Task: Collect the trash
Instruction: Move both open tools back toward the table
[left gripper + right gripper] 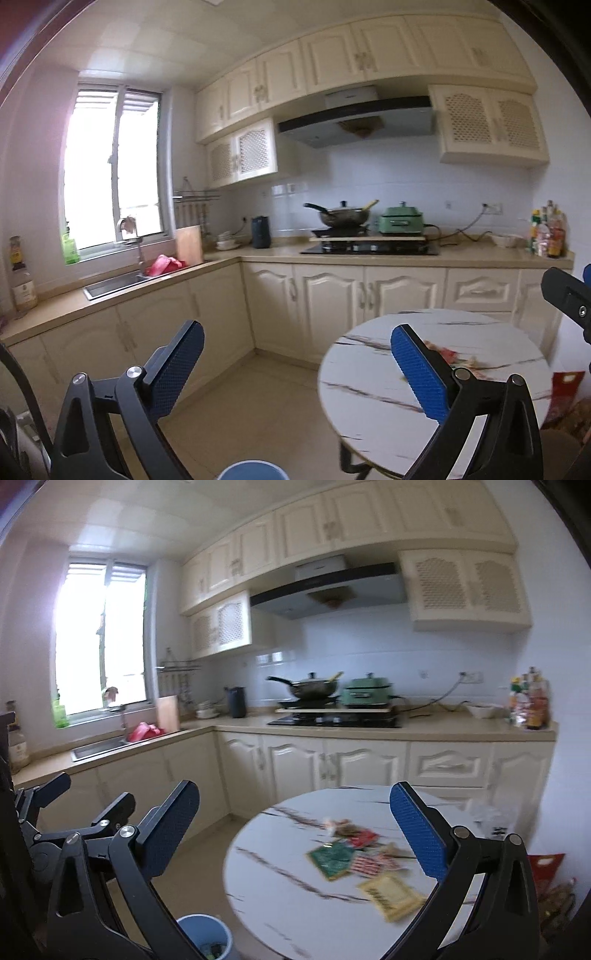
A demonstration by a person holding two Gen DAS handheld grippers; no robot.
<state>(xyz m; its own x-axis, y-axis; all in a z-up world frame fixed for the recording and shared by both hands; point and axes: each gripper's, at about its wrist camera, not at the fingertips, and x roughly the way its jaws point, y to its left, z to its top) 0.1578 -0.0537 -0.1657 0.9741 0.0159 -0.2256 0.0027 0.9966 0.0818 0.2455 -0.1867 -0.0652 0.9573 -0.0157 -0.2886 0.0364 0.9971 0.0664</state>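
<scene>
Several snack wrappers lie on the round white marble table [280,886]: a green packet [330,858], a red-and-white one [373,864], a yellow one [391,895] and a red scrap [364,838]. My right gripper [294,794] hovers open above the table's near side, with nothing between its blue pads. To the left of the table, my left gripper [297,332] is open wide and holds nothing. In its view the wrappers [448,352] are partly hidden behind its right finger. A blue bin [207,938] stands on the floor beside the table, with some scraps inside.
Cream cabinets and a beige counter [258,254] run along the back and left walls. They carry a sink [114,284], a hob with a wok [341,216], a green cooker [400,221] and bottles [548,232]. A red bag [546,871] sits on the floor at the right.
</scene>
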